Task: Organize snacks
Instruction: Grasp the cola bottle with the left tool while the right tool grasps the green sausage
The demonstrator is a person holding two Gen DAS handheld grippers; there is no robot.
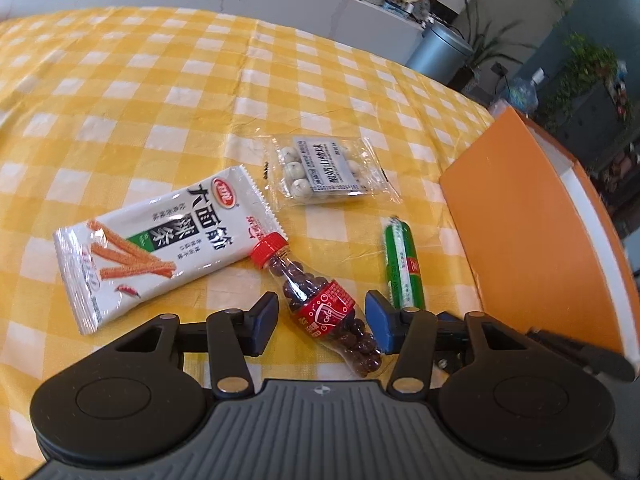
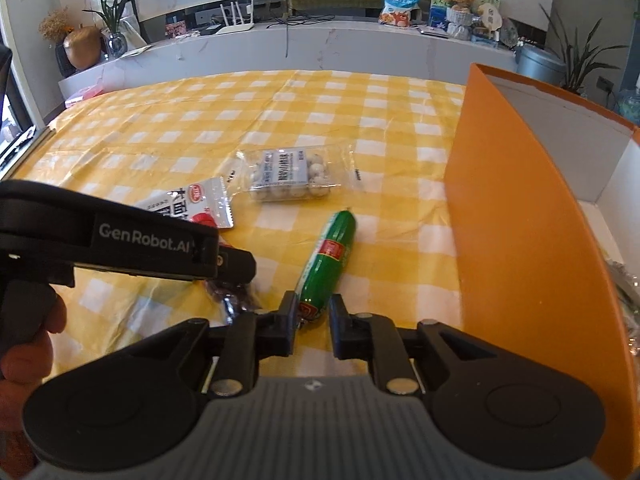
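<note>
While you worked over the counter (image 1: 160,92) and its creased yellow-and-white checked cloth, your left hand-held gripper (image 1: 322,322) stood spread around a small clear plastic bottle (image 1: 324,308). The bottle was cola-shaped and red-capped, packed with dark round beads, and it lay on its side between the blue pads, with a gap showing at the left one. Your right hand-held gripper (image 2: 314,320) was pressed together on the near end of a glossy green sausage (image 2: 328,260), a smooth tube lying on the cloth just beside the bottle.

From the right wrist view, the left tool's black arm and your hand (image 2: 24,344) covered most of the bottle. Beyond it lay a flat, crinkled white snack packet (image 1: 160,248) with serrated ends, touching the bottle's cap. Farther on sat a clear pack of pale balls (image 1: 324,172). At the right stood an orange cardboard box (image 2: 512,240), open, white inside. Past the counter ran a marble ledge (image 2: 320,40) with potted plants.
</note>
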